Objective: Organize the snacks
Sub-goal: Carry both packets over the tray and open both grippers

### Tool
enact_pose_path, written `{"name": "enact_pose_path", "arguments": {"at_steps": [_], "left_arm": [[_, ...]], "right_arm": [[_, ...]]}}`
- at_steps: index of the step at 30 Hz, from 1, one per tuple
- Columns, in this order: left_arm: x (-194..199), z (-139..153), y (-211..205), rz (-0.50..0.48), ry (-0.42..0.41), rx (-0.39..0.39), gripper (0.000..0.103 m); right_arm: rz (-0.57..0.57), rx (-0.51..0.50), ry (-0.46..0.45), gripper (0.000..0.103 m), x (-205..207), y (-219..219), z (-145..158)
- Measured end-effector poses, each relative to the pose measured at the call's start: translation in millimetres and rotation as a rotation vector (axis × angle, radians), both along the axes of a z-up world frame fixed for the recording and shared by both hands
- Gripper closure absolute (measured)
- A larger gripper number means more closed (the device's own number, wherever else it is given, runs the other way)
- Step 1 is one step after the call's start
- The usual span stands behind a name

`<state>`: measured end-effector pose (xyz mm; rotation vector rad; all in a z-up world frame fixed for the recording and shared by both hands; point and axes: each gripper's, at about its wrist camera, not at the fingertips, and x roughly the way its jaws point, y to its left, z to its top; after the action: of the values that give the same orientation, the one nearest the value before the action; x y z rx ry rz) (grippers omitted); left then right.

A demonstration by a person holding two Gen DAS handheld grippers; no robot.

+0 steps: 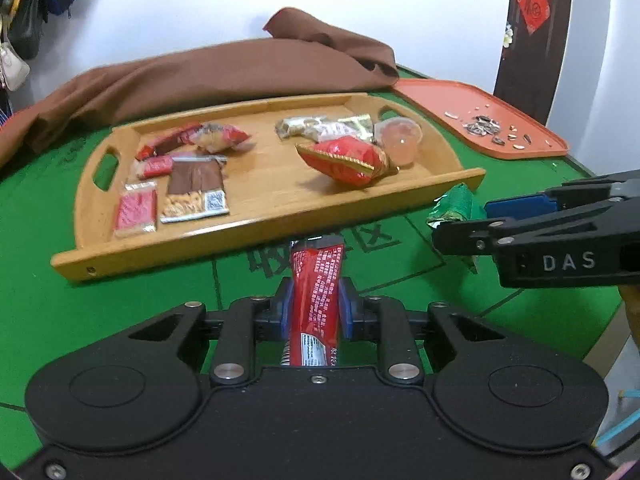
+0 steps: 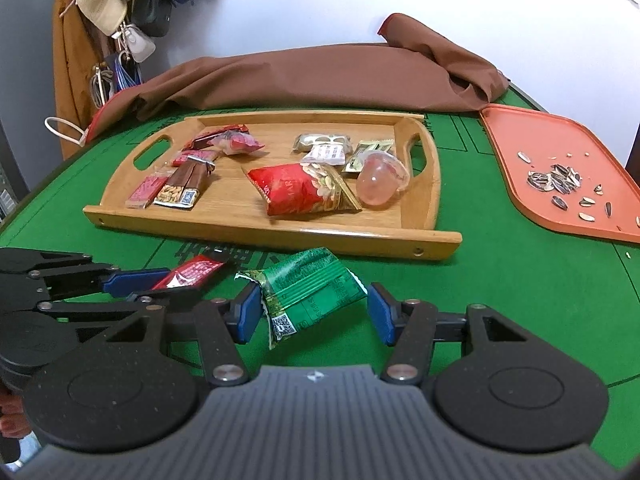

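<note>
My left gripper (image 1: 316, 312) is shut on a red snack stick packet (image 1: 315, 300), held just above the green table in front of the wooden tray (image 1: 280, 220); it also shows in the right wrist view (image 2: 192, 274). My right gripper (image 2: 312, 312) is open, its blue pads on either side of a green snack packet (image 2: 308, 292) lying on the table; the pads stand a little apart from it. The tray (image 2: 260, 224) holds several snacks: small red and brown packets at the left, a red nut bag (image 2: 300, 190) and a pink jelly cup (image 2: 380, 180) at the right.
An orange tray (image 2: 520, 152) with sunflower seeds and shells (image 2: 556, 182) lies at the right. A brown cloth (image 2: 320, 76) is bunched behind the wooden tray. Bags and a hat hang at the far left. The table's green felt (image 2: 520, 280) has printed lines.
</note>
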<state>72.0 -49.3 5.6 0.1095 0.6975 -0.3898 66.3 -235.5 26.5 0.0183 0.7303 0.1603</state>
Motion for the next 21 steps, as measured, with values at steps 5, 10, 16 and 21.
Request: {"name": "enact_pose_path", "arguments": {"at_steps": [5,10,16,21], "left_arm": [[-2,26,13,0.013,-0.040,-0.048,0.082],[19,53,24,0.069,-0.093,-0.041,0.082],[67,75,36,0.118,-0.062,-0.074,0.081],[109,83,46,0.172,-0.037,-0.136,0.081]], "right_arm": [[-0.002,-0.001,-0.018,0.044,4,-3,8],[-0.003,0.014,-0.038,0.044,16,-5,22],[-0.012,0.017,-0.058,0.044,45,-5,44],[-0.052,0.014,-0.027,0.044,87,-7,55]]}}
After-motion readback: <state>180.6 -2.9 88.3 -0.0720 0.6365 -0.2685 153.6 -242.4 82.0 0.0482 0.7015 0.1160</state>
